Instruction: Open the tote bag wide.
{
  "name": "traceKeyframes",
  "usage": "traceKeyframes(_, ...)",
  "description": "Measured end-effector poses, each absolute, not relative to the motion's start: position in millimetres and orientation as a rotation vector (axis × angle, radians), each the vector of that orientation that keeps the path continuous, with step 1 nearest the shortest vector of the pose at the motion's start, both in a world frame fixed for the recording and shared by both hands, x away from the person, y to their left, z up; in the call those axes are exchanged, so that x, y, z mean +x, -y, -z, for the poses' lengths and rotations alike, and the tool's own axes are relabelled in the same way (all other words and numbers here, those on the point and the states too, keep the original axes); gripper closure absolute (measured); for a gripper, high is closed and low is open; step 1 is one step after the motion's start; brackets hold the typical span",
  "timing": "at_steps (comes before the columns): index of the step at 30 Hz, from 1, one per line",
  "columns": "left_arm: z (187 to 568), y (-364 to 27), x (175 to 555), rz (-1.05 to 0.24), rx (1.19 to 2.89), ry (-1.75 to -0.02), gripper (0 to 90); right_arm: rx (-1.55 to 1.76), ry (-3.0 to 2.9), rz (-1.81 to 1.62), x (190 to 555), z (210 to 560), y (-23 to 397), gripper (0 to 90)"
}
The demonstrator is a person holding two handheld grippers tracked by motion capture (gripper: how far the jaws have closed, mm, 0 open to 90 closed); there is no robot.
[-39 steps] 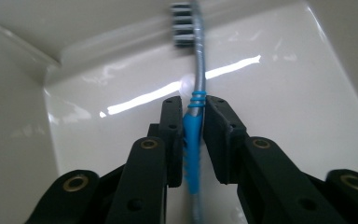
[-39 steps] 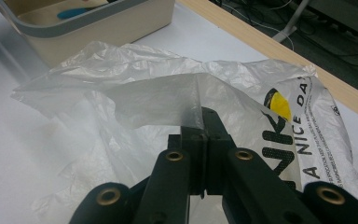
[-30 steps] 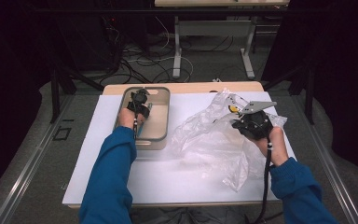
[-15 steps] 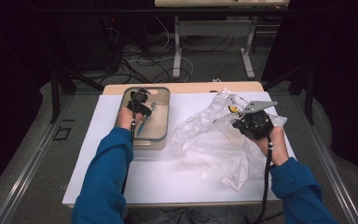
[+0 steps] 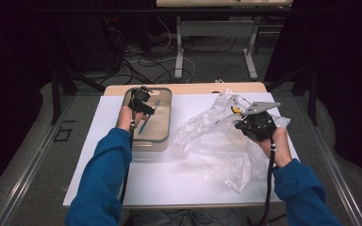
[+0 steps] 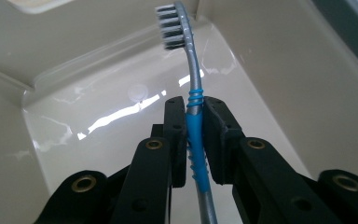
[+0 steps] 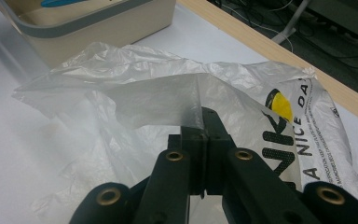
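A table (image 5: 136, 174) with a white top is seen from above, and a strip of pale wood (image 5: 193, 88) is left bare along its far edge at twelve o'clock. A shallow beige tray (image 5: 162, 134) with a grey rim is set on the white top at about ten o'clock from the middle, its far end reaching the wooden strip. A crumpled clear plastic bag (image 5: 212, 141) with dark lettering and a yellow mark is spread on the top from the middle toward three o'clock, just beside the tray.
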State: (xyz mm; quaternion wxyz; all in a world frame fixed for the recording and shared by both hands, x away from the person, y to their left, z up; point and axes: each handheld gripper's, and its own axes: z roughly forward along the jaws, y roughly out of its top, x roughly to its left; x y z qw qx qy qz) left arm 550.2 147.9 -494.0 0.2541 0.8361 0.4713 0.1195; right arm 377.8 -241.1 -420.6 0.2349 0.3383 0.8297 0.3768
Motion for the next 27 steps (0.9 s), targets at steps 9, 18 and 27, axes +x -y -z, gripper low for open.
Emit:
traceKeyframes(9, 482.1, -148.3, 544.7, -0.342, 2.279, -1.246, 80.4, 0.936, -2.274, -1.028, 377.2, 420.2, 241.0, 90.0)
traceKeyframes(18, 470.7, -146.4, 532.6, -0.358, 2.317, -1.191, 80.4, 0.920, -2.278, -1.023, 377.3, 420.3, 239.7, 90.0)
traceKeyframes(27, 468.2, -150.8, 521.7, -0.376, 2.311, -1.161, 80.4, 0.920, -2.273, -1.024, 377.0, 420.2, 239.5, 90.0)
